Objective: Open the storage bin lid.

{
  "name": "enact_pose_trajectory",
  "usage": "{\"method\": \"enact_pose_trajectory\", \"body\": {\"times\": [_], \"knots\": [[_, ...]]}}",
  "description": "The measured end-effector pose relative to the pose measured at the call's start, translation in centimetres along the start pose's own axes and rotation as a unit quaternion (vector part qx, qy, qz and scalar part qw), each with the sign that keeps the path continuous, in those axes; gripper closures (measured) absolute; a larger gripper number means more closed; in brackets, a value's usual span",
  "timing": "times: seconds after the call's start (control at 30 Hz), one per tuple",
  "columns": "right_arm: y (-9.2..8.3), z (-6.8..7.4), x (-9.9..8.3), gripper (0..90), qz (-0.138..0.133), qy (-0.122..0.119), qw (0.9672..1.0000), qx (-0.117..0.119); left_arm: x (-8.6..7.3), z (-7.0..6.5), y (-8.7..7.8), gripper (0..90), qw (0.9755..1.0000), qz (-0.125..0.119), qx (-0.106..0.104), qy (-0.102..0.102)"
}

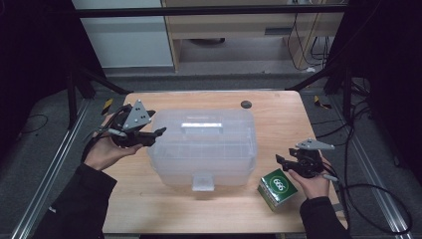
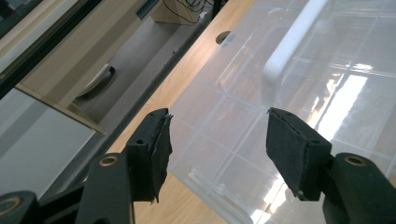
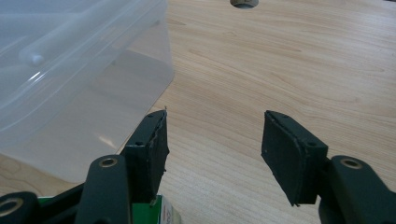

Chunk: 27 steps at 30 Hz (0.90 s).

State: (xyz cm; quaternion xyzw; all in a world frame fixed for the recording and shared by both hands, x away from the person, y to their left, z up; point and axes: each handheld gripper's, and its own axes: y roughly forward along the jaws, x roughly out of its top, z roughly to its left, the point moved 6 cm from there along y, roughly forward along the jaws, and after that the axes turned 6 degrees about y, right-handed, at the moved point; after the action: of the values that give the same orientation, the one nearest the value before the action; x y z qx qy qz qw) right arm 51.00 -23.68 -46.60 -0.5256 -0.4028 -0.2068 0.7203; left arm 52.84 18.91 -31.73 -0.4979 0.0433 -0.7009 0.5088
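Observation:
A translucent plastic storage box [image 1: 204,149] with a white handle [image 1: 200,125] on its lid and a front latch [image 1: 203,181] stands mid-table. My left gripper [image 1: 160,131] hovers at the box's left end, open. In the left gripper view its jaws [image 2: 217,114] stand apart over the lid's edge [image 2: 299,70], gripping nothing. A small green carton [image 1: 277,187] lies at the front right. My right gripper [image 1: 279,160] is just above it, to the right of the box, open over bare wood [image 3: 215,114], with the carton's corner [image 3: 149,212] below its left jaw.
The wooden table [image 1: 278,119] has a round cable hole [image 1: 246,104] behind the box. Dark frame struts and cables run along both sides. A cabinet stands on the floor beyond the far edge.

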Motion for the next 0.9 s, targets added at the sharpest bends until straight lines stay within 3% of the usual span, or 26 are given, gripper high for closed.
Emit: {"method": "enact_pose_trajectory", "body": {"times": [0.33,0.4,0.63,0.9], "knots": [[0.0,0.1,0.0,41.9,0.002,0.002,1.0,0.003,1.1,-1.1,0.7,38.7,0.9991,0.014,-0.015,0.036],[0.0,0.1,0.0,42.3,0.003,0.002,1.0,0.004,1.3,-1.3,0.9,38.7,0.9982,0.023,-0.019,0.052],[0.1,0.2,-0.1,42.5,0.008,0.001,1.0,0.005,2.0,-1.9,1.5,38.9,0.9959,0.031,-0.027,0.08],[0.1,0.2,-0.1,42.0,0.009,0.001,0.9999,0.005,2.5,-2.5,2.0,39.6,0.9937,0.032,-0.034,0.102]]}}
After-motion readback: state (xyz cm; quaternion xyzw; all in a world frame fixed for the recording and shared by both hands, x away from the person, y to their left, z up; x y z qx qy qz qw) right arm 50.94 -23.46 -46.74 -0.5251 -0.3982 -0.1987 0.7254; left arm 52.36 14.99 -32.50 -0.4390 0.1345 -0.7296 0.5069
